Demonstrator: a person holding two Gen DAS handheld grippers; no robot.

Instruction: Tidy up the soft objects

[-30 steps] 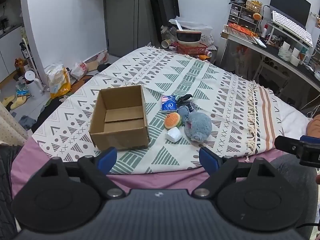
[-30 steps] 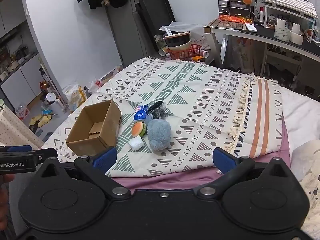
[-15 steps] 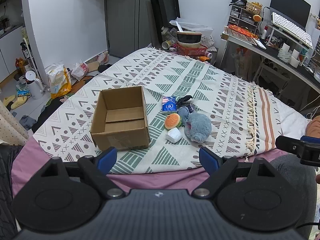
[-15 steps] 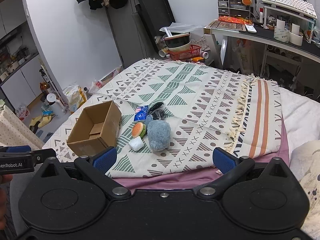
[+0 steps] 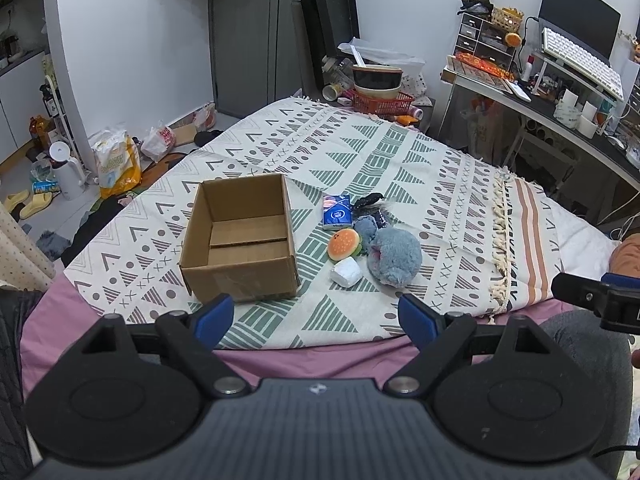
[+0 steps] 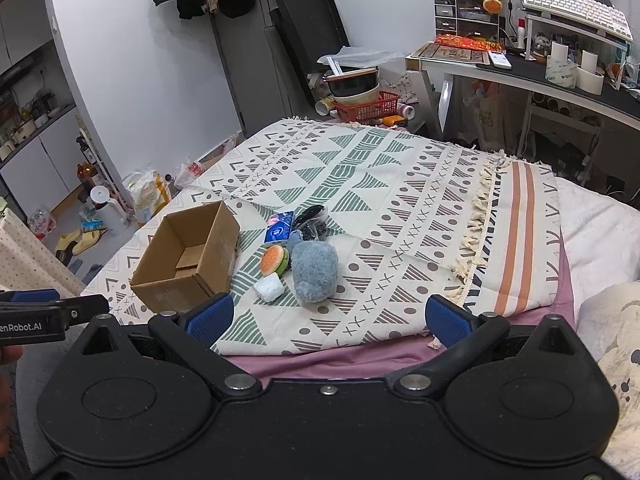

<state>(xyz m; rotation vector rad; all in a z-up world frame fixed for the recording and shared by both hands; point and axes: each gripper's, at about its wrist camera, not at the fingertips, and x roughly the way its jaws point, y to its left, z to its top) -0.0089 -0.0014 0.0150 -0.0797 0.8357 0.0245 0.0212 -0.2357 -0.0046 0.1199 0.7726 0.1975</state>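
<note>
My left claw [image 5: 316, 314] was wide open, with its blue fingertips [image 5: 216, 314] far apart and nothing between them. My right claw [image 6: 326, 318] was wide open and empty too.

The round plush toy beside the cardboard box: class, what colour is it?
The plush toy is grey-blue, clearest in the left wrist view.

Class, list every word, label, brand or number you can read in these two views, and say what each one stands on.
"enRobot.AI": on the left gripper, at the right wrist view's left edge; its first letters are cut off.
Blue packet: print too small to read.
Yellow bag on the floor: print too blurred to read.
Red and white bag: print too blurred to read.
</note>
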